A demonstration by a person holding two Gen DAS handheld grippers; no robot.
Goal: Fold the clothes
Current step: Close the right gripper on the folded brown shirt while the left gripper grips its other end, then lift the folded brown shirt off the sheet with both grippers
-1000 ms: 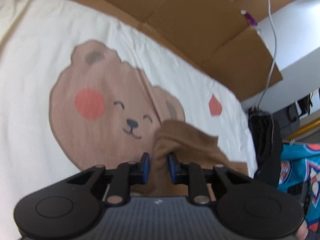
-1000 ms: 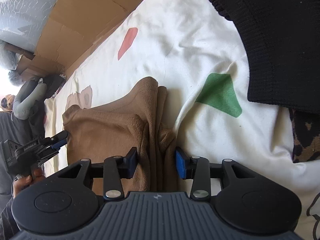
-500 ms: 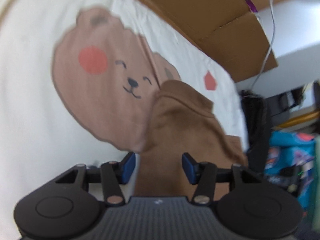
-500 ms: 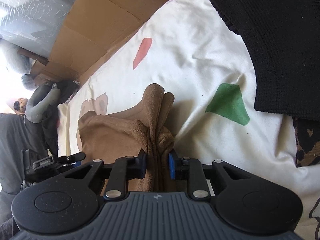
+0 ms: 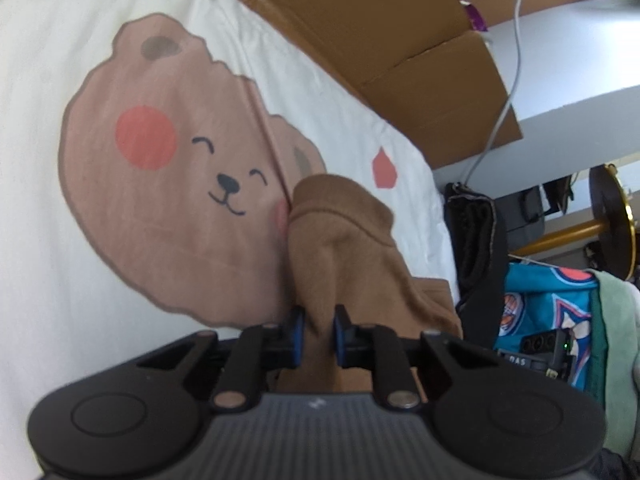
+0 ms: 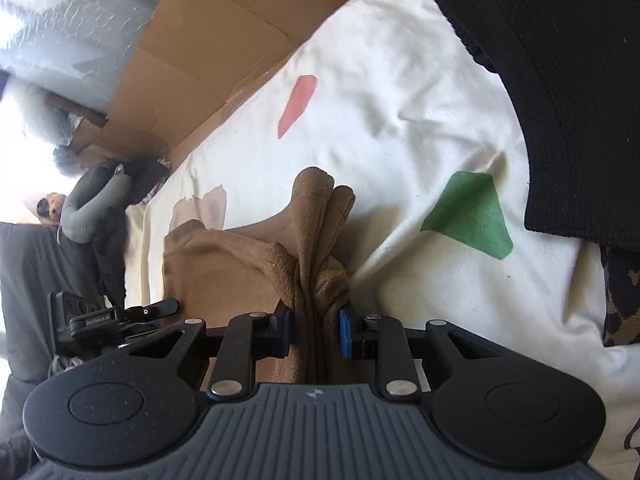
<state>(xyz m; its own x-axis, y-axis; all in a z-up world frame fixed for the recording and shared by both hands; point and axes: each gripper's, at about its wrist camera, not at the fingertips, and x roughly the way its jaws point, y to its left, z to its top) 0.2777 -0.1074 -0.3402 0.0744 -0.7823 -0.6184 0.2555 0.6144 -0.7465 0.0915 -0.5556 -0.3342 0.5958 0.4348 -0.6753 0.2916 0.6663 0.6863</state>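
A brown fleece garment (image 5: 340,240) lies bunched on a cream sheet printed with a bear face (image 5: 168,184). My left gripper (image 5: 319,330) is shut on a fold of the brown garment at its near edge. In the right wrist view my right gripper (image 6: 316,332) is shut on a thick bundle of folds of the same garment (image 6: 224,276), which spreads flat to the left on the sheet (image 6: 392,128). The left gripper (image 6: 120,314) shows at the far left edge of the garment.
A black knit garment (image 6: 560,80) lies on the sheet at the upper right, with a leopard-print piece (image 6: 620,296) under it. Cardboard (image 5: 380,32) lines the far side of the bed. A dark bag (image 5: 476,240) and a blue patterned cloth (image 5: 540,320) sit past the bed edge.
My left gripper opened half a second ago and has now shut again on the garment's fold. My right gripper closed tighter on the bundle and lifted it slightly.
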